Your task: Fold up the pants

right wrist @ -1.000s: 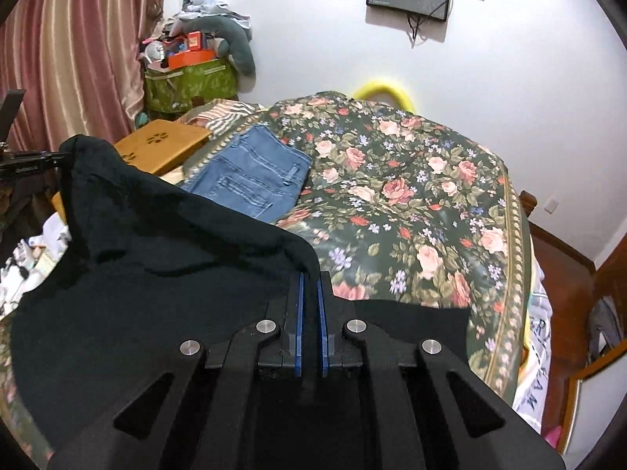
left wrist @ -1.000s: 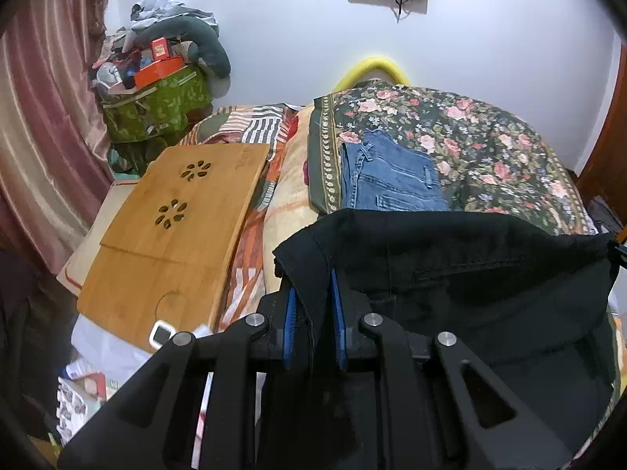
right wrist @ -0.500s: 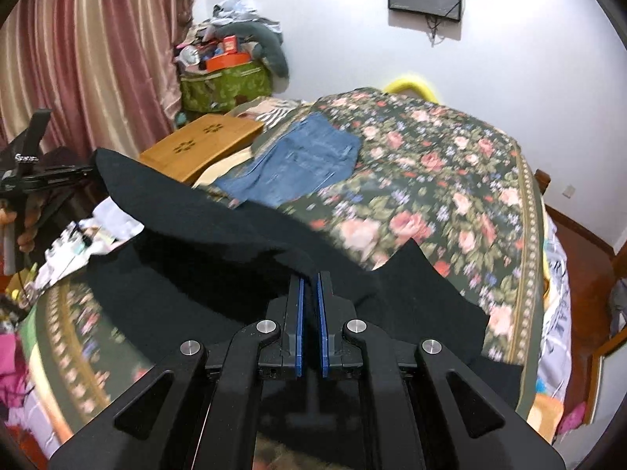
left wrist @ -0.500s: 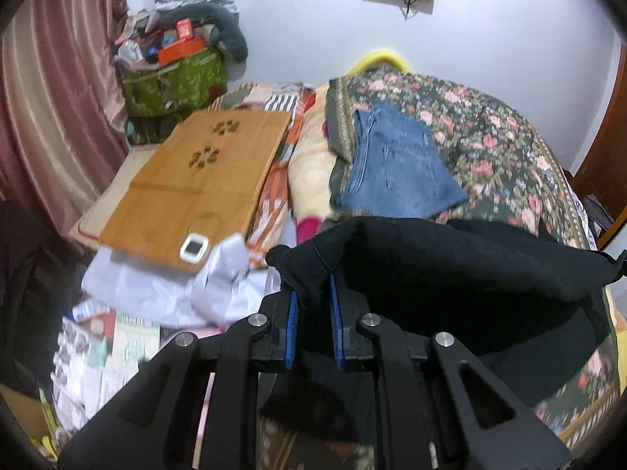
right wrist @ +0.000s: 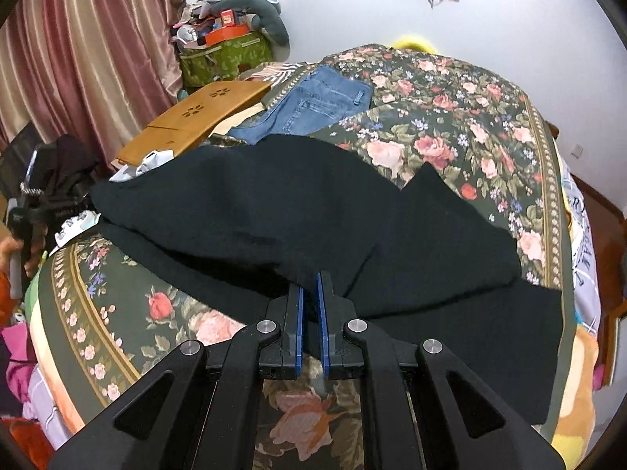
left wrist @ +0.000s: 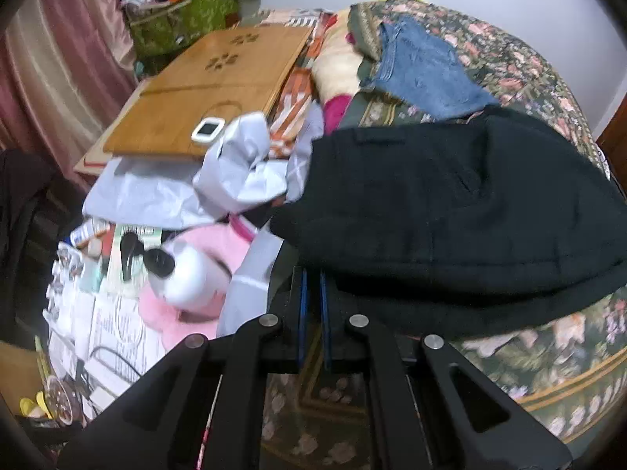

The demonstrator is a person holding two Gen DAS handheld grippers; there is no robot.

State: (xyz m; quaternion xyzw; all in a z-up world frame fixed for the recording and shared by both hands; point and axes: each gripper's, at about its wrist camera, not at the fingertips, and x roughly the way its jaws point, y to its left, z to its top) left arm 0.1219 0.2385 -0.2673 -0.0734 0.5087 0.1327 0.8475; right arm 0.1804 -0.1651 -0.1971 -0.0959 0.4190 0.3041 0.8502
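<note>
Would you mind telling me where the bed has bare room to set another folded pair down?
The flowered bedspread lies bare right of the folded jeans and beyond the black pants. A narrower strip shows in front of the pants. The left edge is crowded: wooden board, papers, pink plush toy.

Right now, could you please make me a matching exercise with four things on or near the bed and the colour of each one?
Things:
1. pants
2. jeans
3. lap desk
4. soft toy

Colours:
A. pink and white
B. black
C. light brown wood
D. blue

Pairs: 1-B, 2-D, 3-C, 4-A
</note>
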